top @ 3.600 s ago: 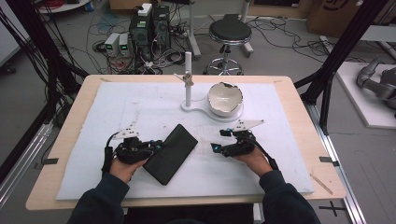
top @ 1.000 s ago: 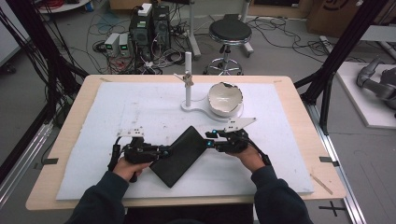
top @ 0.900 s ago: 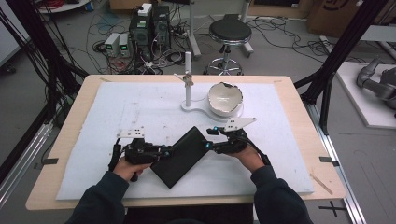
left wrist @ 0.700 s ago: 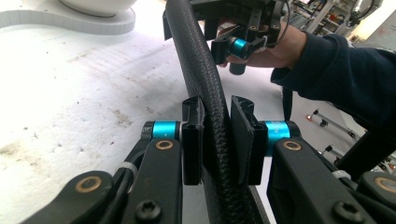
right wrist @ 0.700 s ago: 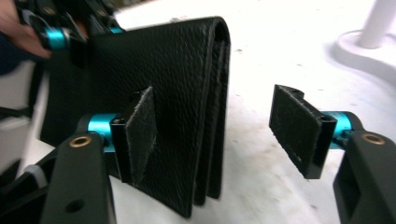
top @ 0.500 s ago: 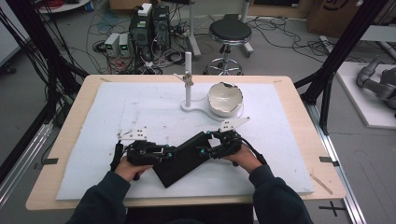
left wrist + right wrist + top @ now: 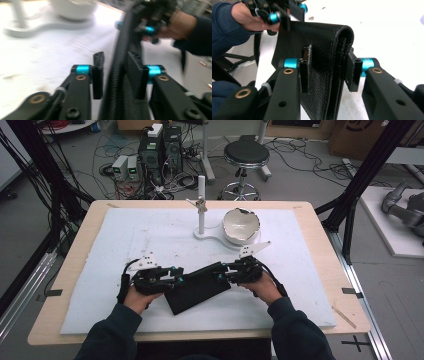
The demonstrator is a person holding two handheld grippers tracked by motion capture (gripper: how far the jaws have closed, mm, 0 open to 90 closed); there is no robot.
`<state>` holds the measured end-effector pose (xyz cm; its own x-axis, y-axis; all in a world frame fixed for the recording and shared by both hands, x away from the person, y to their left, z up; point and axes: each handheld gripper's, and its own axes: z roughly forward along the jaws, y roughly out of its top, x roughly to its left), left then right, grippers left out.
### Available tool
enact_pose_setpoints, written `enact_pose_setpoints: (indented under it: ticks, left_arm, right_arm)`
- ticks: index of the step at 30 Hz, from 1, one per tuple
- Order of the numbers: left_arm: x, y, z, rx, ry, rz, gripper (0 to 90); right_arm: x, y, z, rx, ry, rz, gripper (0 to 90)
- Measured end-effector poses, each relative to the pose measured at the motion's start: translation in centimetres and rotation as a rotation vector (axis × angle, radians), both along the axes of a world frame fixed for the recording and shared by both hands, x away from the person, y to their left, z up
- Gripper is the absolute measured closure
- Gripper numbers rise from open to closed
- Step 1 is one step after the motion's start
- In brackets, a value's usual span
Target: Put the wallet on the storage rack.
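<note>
Black leather pouch [image 7: 197, 287]: it lies at the near middle of the white mat [image 7: 150, 227], between my two hands, with its upper long edge lifted off the mat and its lower part on it.
Left gripper [image 7: 172, 279]: I hold it at the pouch's left end; in the left gripper view the pouch [image 7: 120, 75] stands between my jaws. They have just been opening. A gap shows at the left pad, so I am not pinching it.
Right gripper [image 7: 225, 273]: I hold it at the pouch's right end; its jaws have just been closing, and in the right gripper view both pads press the folded leather [image 7: 324, 62].
White bowl [image 7: 241, 226]: it sits beyond my right hand, well apart from the pouch.
White stand [image 7: 201, 205]: upright just left of the bowl.
</note>
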<state>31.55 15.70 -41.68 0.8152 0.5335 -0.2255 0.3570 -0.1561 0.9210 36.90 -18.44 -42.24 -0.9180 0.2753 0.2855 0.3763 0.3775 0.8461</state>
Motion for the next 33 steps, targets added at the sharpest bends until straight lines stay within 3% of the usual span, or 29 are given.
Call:
enact_pose_setpoints:
  ticks: [2,7,10,12,14,18,27,33]
  left_arm:
    - [0.0,1.1,0.4,-0.004,-0.021,0.078,59.4]
    - [0.1,4.1,0.8,-0.015,-0.022,0.228,47.8]
    - [0.0,5.8,1.0,-0.003,-0.020,0.336,37.2]
    - [0.0,6.6,1.1,-0.010,-0.012,0.368,33.9]
    - [-0.1,7.3,1.2,-0.015,-0.014,0.388,34.0]
    - [-0.1,7.8,1.1,-0.030,-0.007,0.405,34.3]
    - [0.0,7.4,0.6,-0.012,0.013,0.377,35.2]
    - [0.2,6.9,0.3,-0.009,0.027,0.366,35.4]
  right_arm:
    - [-0.1,-0.3,0.3,-0.001,-0.026,-0.029,65.9]
    - [-0.1,-1.6,1.2,0.017,-0.092,-0.149,67.3]
    - [-0.4,-2.4,2.0,0.037,-0.161,-0.222,69.8]
    - [-0.8,-2.8,2.6,0.036,-0.220,-0.264,71.6]
    - [-1.1,-3.1,3.2,0.035,-0.247,-0.276,72.7]
    - [-1.5,-3.1,3.5,0.056,-0.257,-0.207,72.9]
    - [-2.5,-2.2,4.1,0.050,-0.315,-0.131,72.7]
    - [-2.4,-2.0,4.1,0.061,-0.310,-0.128,72.4]
